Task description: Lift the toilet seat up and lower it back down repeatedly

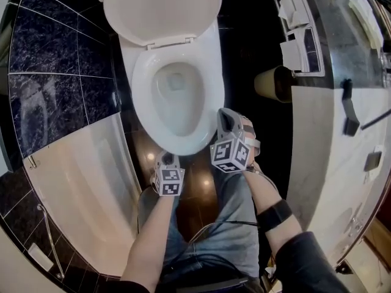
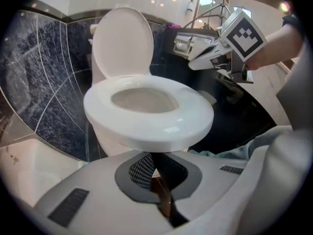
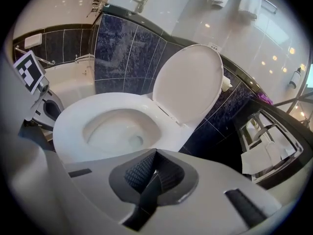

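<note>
Both shut and empty, the left tool is seen at six o'clock of the toilet seat; the right tool at four o'clock. The seat is laid flat on the bowl.

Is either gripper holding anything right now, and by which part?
Nothing is held. The left gripper and the right gripper both have their jaws together and empty, close to the lowered toilet seat.

Left gripper and right gripper angle downward, both pairs of jaws seemingly closed, empty
</note>
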Demonstrator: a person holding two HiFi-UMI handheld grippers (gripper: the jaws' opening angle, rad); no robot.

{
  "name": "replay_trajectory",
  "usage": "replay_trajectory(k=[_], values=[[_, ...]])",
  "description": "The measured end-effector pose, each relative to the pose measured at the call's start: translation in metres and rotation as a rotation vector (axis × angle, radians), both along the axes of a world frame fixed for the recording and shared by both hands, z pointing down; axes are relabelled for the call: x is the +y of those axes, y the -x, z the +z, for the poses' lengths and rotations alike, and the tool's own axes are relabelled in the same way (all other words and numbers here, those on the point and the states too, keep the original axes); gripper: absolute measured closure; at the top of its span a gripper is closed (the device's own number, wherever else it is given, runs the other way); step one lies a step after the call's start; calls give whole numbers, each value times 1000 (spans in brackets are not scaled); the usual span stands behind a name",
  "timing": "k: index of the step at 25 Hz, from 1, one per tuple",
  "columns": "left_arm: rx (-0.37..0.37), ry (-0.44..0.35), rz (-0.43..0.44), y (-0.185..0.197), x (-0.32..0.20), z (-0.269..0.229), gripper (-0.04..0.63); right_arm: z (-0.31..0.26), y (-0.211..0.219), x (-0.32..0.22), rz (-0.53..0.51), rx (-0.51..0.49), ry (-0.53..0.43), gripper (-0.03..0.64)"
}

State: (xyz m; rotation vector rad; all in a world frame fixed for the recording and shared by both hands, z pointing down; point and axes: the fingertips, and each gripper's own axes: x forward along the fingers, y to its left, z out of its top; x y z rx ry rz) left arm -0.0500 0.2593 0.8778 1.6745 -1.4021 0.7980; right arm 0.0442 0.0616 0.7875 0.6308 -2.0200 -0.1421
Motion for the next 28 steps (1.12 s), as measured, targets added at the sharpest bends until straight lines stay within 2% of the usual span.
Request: replay_trajectory(k=[4, 7, 9, 14, 18, 22, 28], values=[[7, 66, 26, -3, 8, 19, 595, 10, 1, 4, 15, -1, 9, 597], [12, 131, 18, -4, 18, 29, 595, 13, 1, 1, 23, -1, 8, 597], [17, 145, 7, -3, 25, 30, 595, 11, 1, 1, 32, -2, 10, 597], [7, 86, 7, 3, 11, 9, 595, 1, 5, -4, 41, -11, 6, 597], [-3, 13, -11, 17, -17, -32, 595, -27, 14, -7, 51, -32, 5, 597], [-23, -90, -12, 33, -56, -106, 595, -86, 23, -18, 65, -84, 0, 597], [-56, -239, -14, 58, -106, -252, 595, -202, 28, -36, 104, -189, -20, 596]])
